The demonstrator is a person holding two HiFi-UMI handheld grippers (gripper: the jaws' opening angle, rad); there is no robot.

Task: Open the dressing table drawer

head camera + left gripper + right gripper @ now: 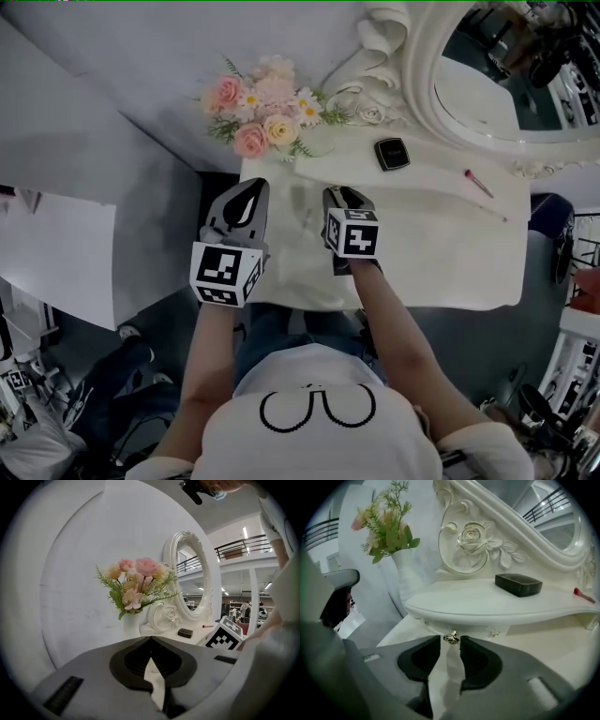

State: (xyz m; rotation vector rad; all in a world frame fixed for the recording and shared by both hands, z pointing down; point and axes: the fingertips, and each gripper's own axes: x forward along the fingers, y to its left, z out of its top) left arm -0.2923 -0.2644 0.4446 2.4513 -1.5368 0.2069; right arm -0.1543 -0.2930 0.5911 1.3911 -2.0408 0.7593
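The white dressing table (pixel 441 262) has a raised shelf (pixel 497 604) with a small drawer front (pixel 476 629) under its rim. A small metal drawer knob (pixel 451 638) sticks out of that front. My right gripper (pixel 450 642) points down at it, and the knob sits between its fingertips with a thin gap still showing on the left side. In the head view the right gripper (pixel 339 195) is over the table's near left part. My left gripper (pixel 251 190) hovers by the table's left edge, and the left gripper view shows its tips (pixel 151 640) meeting on nothing.
A vase of pink flowers (pixel 262 112) stands at the table's back left. A black case (pixel 392 153) and a red-tipped brush (pixel 478 183) lie on the shelf below the oval mirror (pixel 487 84). The person's legs are at the table's front edge.
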